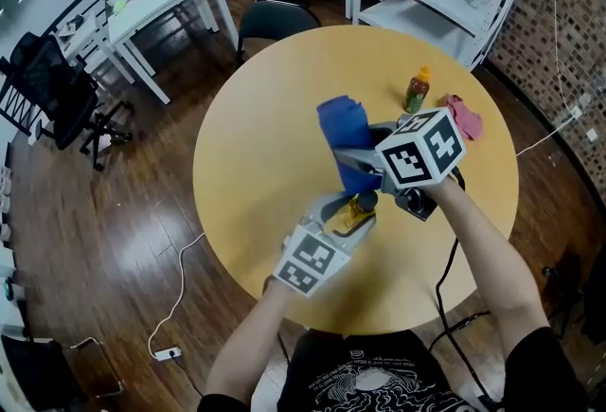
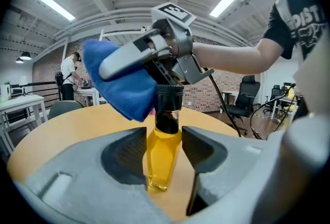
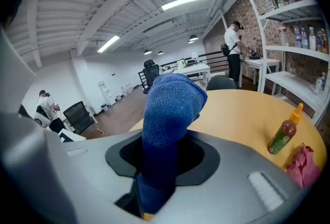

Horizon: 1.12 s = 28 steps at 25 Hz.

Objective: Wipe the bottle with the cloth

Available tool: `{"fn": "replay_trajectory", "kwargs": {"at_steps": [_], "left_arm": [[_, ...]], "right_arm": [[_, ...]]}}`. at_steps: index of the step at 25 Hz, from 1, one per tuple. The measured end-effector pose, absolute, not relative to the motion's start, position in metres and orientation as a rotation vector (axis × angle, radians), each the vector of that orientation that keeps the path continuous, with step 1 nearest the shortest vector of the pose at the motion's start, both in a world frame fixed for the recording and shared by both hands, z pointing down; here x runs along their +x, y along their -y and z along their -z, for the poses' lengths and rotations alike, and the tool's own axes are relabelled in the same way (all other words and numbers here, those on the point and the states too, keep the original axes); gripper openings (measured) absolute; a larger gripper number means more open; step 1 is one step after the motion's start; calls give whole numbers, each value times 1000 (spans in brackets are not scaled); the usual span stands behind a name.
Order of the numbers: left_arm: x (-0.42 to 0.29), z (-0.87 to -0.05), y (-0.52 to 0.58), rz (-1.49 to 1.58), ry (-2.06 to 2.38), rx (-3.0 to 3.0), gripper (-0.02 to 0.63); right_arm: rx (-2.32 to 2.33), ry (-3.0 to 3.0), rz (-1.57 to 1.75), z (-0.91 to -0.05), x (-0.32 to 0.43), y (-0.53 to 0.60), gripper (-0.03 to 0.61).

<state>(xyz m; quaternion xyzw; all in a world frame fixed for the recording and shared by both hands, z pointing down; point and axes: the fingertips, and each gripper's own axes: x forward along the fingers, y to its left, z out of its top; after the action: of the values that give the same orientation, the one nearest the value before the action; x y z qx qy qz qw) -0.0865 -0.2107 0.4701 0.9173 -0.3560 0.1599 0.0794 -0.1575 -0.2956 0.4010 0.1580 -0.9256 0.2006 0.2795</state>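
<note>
So the round wooden counter (image 1: 265, 145) took up most of the head view, and both grippers hung over it toward its 4 o'clock part. The right gripper (image 1: 347, 156) had its fingers pinched tight on the blue cloth (image 1: 343, 126). In the right gripper view, the cloth stuck up out of the gap in a thick roll. The left gripper (image 1: 352, 214) sat at about 7 o'clock from the right one. Its fingers were set narrow, clamped on the bottle (image 2: 165, 138) of yellow liquid, one pad on each side of the yellow body. The black cap poked up above them. From the left gripper view, the cloth was bunched against the cap and neck on the 10 o'clock side. A small green sauce bottle (image 1: 417, 90) stood at about 1 o'clock from all that, well apart. A pink rag (image 1: 464, 116) lay just beside it at its 4 o'clock.
</note>
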Motion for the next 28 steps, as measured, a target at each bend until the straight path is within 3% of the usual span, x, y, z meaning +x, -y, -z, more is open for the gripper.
{"fn": "replay_trajectory", "kwargs": {"at_steps": [11,17,28], "left_arm": [[-90,-472,211,-481,1081,2731,219],[-91,-475,209,-483,1086,2717,219],[-89,-475,210,-485,1096,2719,219]], "right_arm": [[578,2518,-566,-389,-94,292,135],[449,2708,-723,-316,-123,259,135],[326,2633,-895,-351,-140,244,133]]}}
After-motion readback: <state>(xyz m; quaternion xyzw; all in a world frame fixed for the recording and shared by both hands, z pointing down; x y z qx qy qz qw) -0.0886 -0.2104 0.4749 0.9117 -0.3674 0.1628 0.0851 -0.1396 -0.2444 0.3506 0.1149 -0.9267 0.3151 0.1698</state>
